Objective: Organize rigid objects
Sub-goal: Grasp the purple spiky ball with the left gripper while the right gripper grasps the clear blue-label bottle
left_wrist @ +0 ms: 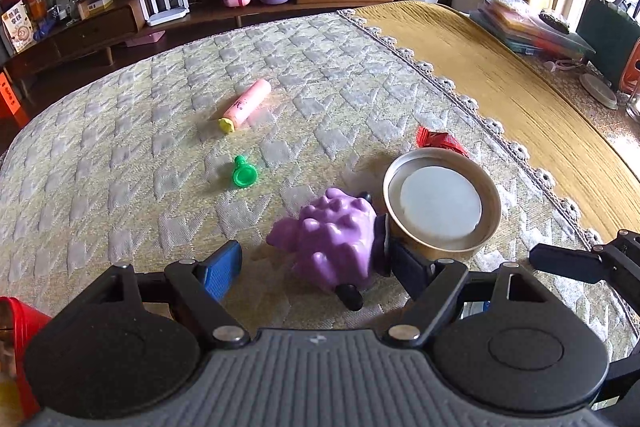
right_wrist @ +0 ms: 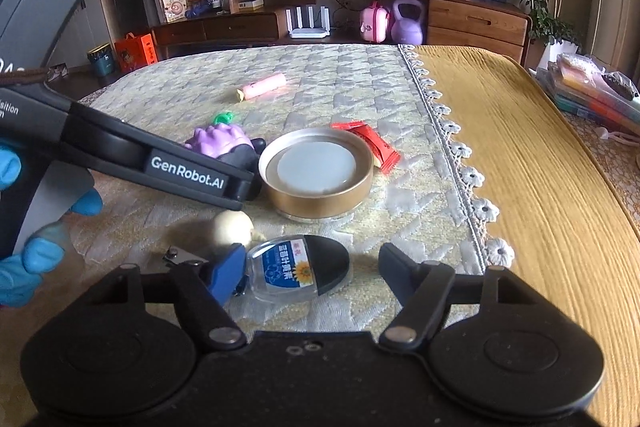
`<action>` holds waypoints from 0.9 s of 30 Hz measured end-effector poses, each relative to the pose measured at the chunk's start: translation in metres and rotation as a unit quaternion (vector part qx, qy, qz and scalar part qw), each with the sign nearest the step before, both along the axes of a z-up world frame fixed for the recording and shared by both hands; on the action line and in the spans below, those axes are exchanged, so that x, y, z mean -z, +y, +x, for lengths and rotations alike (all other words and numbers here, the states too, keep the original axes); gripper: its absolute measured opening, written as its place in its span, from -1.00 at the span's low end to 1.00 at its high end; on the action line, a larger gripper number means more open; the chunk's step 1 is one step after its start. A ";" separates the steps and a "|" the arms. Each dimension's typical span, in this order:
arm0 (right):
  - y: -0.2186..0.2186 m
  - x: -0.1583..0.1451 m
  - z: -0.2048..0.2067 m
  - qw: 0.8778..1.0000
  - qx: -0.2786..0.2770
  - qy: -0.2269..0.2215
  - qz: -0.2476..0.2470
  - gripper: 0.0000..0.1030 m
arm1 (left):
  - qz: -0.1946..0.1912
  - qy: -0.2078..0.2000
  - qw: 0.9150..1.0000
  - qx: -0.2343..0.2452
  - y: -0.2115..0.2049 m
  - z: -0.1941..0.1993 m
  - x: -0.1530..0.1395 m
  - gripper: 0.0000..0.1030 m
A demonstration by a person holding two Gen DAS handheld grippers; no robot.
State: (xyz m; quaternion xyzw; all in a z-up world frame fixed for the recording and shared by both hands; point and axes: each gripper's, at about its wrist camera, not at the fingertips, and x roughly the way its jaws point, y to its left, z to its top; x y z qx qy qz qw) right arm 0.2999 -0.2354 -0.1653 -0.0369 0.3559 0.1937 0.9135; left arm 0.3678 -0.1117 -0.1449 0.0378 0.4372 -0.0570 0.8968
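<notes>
Where the left gripper [left_wrist: 308, 269] reaches down, its fingers [left_wrist: 222, 269] stand wide open around the purple spiky toy [left_wrist: 332, 239], and the toy hides part of the far finger, so I cannot tell if that one touches it. The gold round lid [left_wrist: 442, 205] sits just beside the toy. A green cap [left_wrist: 244, 173] and a pink tube [left_wrist: 248, 103] lie farther out on the desk [left_wrist: 120, 147]. The right gripper [right_wrist: 312, 267] is partly open around a small clear disc with a black half [right_wrist: 300, 269] (its blue finger seems to touch the edge). A blue-gloved hand [right_wrist: 24, 227], cut off at the frame, holds the left tool.
</notes>
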 end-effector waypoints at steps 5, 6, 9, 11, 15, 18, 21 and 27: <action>-0.001 0.000 -0.002 1.000 0.000 -0.007 0.001 0.09 | -0.002 -0.006 1.000 0.006 0.000 0.000 0.001 0.41; -0.001 -0.001 -0.002 1.000 0.001 -0.007 0.002 0.04 | -0.005 -0.008 1.000 0.009 0.000 -0.001 0.001 0.34; -0.001 -0.001 -0.003 1.000 0.003 -0.009 0.003 0.03 | 0.000 -0.011 1.000 0.012 -0.003 -0.003 0.000 0.28; -0.001 -0.002 -0.003 1.000 0.006 -0.009 0.002 0.03 | 0.000 -0.011 1.000 0.013 -0.003 -0.005 -0.001 0.27; -0.004 -0.004 -0.006 1.000 0.016 -0.002 0.010 0.03 | -0.007 -0.001 1.000 0.005 0.001 -0.009 -0.003 0.27; -0.007 -0.007 -0.011 1.000 0.025 0.003 0.017 0.03 | -0.007 0.006 1.000 0.001 0.004 -0.014 -0.006 0.27; -0.010 -0.013 -0.019 0.999 0.030 0.005 0.025 0.03 | -0.006 0.010 1.000 -0.002 0.005 -0.022 -0.011 0.27; -0.010 -0.028 -0.041 0.999 0.027 0.002 0.028 0.03 | -0.011 0.012 1.000 -0.004 0.009 -0.044 -0.026 0.27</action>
